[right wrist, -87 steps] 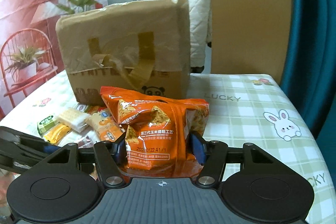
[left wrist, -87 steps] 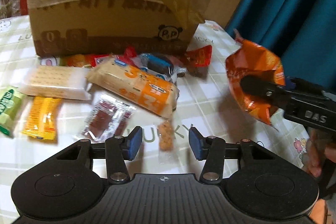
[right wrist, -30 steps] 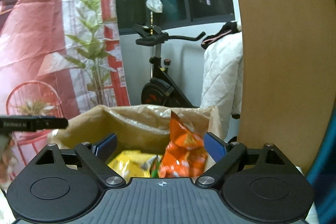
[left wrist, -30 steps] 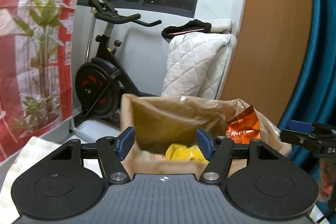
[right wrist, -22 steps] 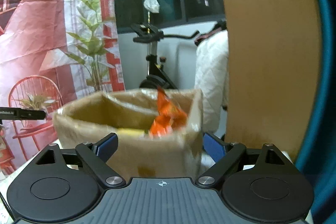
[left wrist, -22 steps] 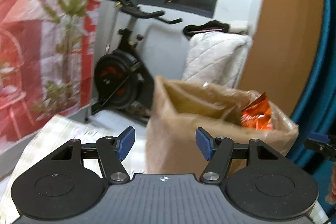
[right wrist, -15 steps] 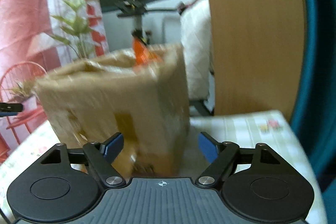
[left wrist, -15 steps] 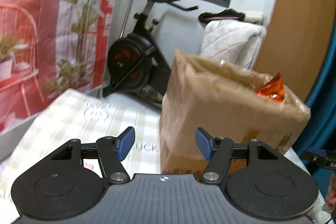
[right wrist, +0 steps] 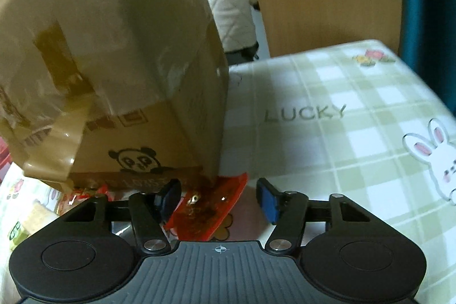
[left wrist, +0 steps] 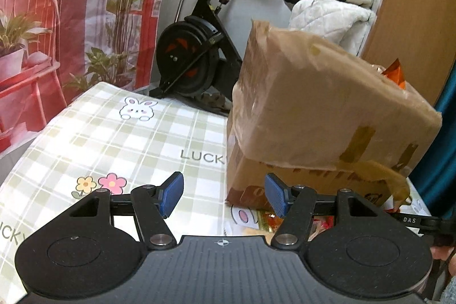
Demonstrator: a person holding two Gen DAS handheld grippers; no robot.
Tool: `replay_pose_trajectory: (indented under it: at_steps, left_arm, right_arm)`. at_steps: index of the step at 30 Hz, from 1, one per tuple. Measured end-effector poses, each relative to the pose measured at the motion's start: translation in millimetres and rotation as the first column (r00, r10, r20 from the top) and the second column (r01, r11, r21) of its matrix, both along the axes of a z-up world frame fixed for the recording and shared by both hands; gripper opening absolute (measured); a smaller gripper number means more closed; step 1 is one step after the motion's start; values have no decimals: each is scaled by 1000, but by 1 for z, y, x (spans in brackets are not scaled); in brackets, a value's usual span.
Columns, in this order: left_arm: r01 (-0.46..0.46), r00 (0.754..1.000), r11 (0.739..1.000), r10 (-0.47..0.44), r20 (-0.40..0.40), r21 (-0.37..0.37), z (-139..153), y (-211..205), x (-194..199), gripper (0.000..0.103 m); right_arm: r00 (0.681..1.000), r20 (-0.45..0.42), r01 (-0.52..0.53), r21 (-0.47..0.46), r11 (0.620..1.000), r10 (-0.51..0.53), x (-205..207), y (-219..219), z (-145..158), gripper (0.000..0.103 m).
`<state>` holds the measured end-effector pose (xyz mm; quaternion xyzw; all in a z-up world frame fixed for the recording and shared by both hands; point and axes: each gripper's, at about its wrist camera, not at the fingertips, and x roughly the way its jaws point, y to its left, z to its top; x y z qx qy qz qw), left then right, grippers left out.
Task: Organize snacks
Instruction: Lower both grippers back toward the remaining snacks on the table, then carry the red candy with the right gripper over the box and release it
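Nearest the right gripper, a red snack packet lay flat on the tabletop, directly ahead of and between its fingers. They were closing, though neither pad yet pressed on the packet. Its long axis ran aslant, from low near the left finger up toward the far right, where its corner touched the foot of the cardboard box. Judged from this, the right hand was the nearer one for that packet.

The left gripper hung with its fingers spread halfway and nothing between them, over bare checked cloth. A few other snacks showed just past its right finger, at the box's base. Farther off, an orange bag stuck out of the box's open top.
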<state>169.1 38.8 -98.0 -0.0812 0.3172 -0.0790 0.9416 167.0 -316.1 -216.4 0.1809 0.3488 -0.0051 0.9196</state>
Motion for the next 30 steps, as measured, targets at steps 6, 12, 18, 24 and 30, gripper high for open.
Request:
replay_pose_trajectory:
  at_steps: [6,12,18,24,30]
  left_arm:
    - [-8,999,1000,8,-36,4,-11,5,-1,64]
    - [14,998,1000,-13,-60,11,-20,9,-7,63]
    - [41,994,999,-38,-103,33,-33,15,-13,63]
    - [96,987,991,-83,-138,89,-51,15,-19,63]
    - [175,971,975,-148,-187,137,-70,8,-10,64]
  right_arm:
    - [1000,-7,5,-15,1000,-5,-7,4,2,21]
    - [998,51,46,34,998,-48,-34,-3,9,7]
    - [991,115,60,91,994,-70,-60,-8,25,7]
    - [988,134,54,170,984,-78,-75,-5,28,7]
    - [988,131,52,172,984,-75,-80,-2,32,7]
